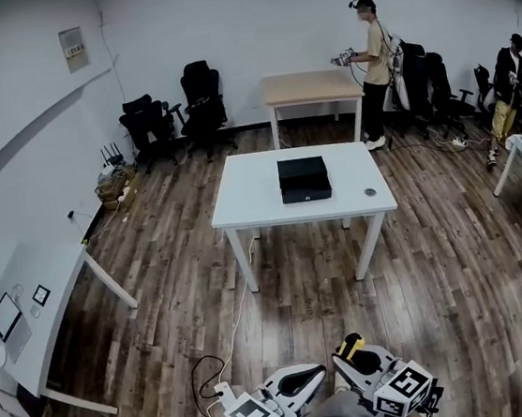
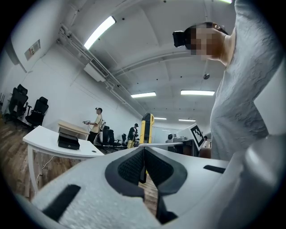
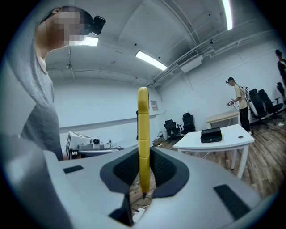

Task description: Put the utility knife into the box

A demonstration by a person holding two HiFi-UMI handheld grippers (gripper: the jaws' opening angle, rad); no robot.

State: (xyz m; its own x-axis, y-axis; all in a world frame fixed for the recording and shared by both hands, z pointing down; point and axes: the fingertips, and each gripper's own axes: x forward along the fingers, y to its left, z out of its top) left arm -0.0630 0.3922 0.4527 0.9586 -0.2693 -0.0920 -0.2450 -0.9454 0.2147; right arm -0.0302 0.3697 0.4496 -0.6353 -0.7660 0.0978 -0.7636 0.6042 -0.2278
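Note:
A yellow utility knife (image 3: pixel 143 134) stands upright between the jaws of my right gripper (image 3: pixel 143 157), which is shut on it. In the head view this gripper (image 1: pixel 349 354) is at the bottom edge, with the knife's yellow and black end (image 1: pixel 351 344) poking out. My left gripper (image 1: pixel 315 374) is beside it, and its pads (image 2: pixel 134 166) are pressed together with nothing between them (image 2: pixel 144 154). The black box (image 1: pixel 304 179) lies on the white table (image 1: pixel 251 204) several steps ahead, far from both grippers. It also shows small in both gripper views (image 2: pixel 68 142) (image 3: pixel 211 134).
A small round object (image 1: pixel 370 192) lies on the table's right part. Wood floor separates me from the table, with a white power strip and cable (image 1: pixel 217 388) near my feet. One person stands by a wooden desk (image 1: pixel 310 86), another at far right (image 1: pixel 508 78). Black chairs (image 1: pixel 203 106) line the wall.

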